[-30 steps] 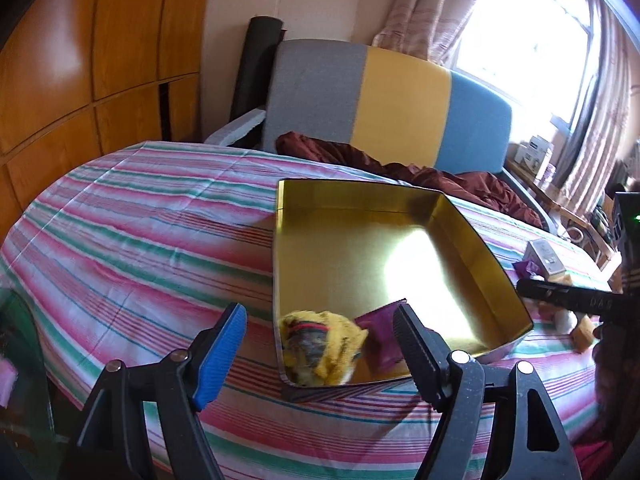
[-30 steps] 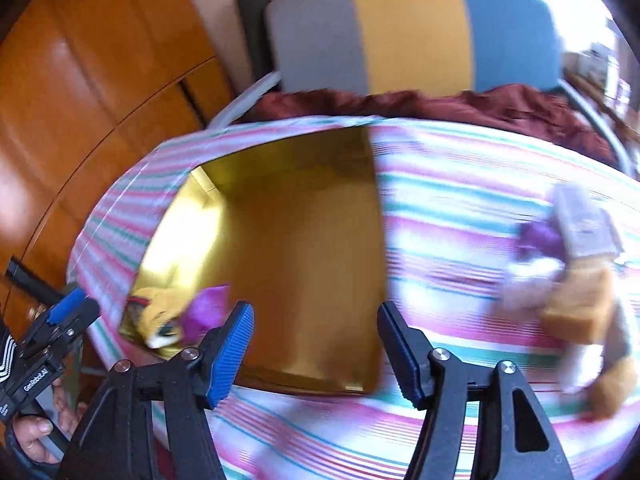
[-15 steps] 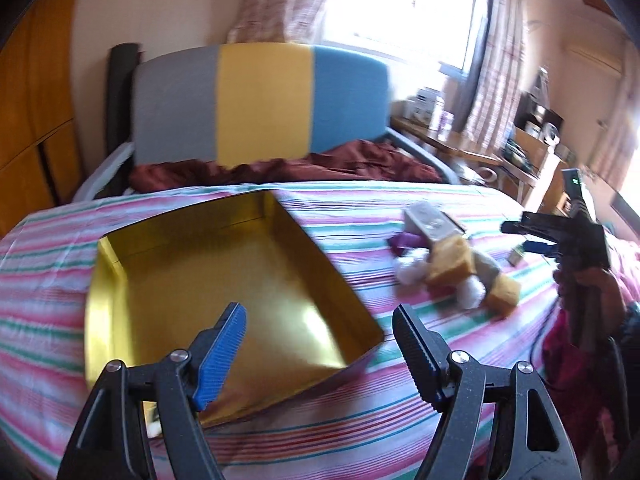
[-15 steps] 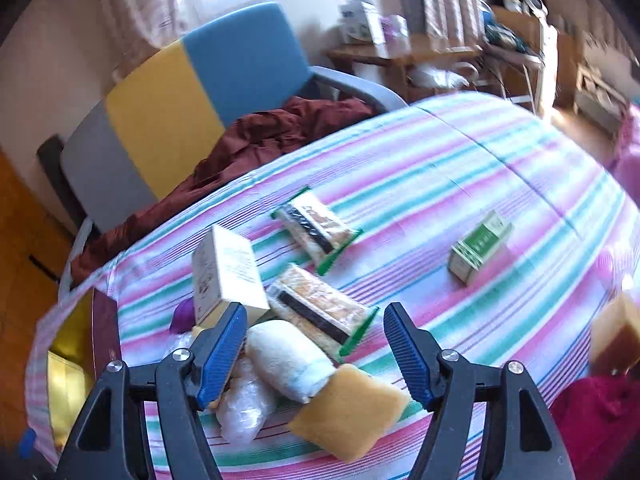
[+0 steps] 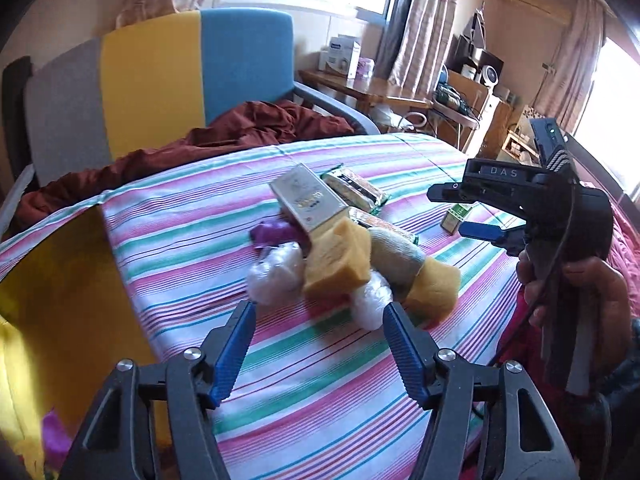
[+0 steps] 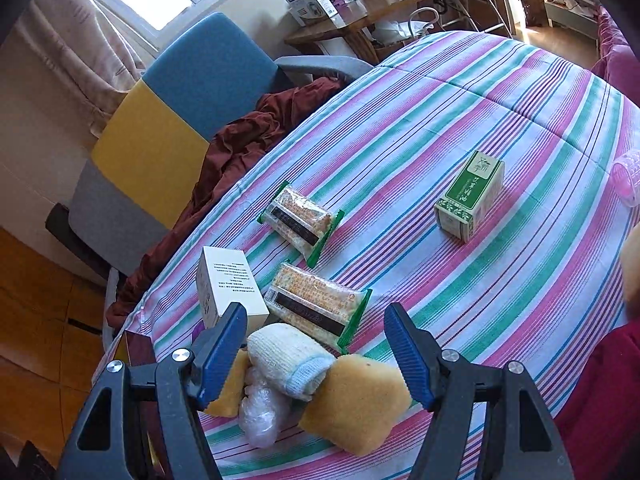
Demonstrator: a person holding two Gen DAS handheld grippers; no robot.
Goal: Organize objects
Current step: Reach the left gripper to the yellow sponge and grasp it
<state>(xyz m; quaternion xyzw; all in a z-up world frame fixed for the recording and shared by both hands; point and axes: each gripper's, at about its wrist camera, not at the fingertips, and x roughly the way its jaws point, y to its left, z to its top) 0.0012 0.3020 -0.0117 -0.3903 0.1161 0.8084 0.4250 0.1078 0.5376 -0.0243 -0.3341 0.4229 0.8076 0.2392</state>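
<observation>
Both claws, our left claw and right claw, gape empty over the pile on the tabletop; closing at six o'clock, we might snag rolled sock and sponge together.

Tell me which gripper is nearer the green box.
Right. The right gripper hovers open over the pile, the green box just ahead of it; in the left view it hangs beside the box. The left gripper sits beyond the pile.

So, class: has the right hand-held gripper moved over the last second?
Yes. The right hand-held gripper swung right, away from the gold tin, and now hovers over the sponge pile.
</observation>
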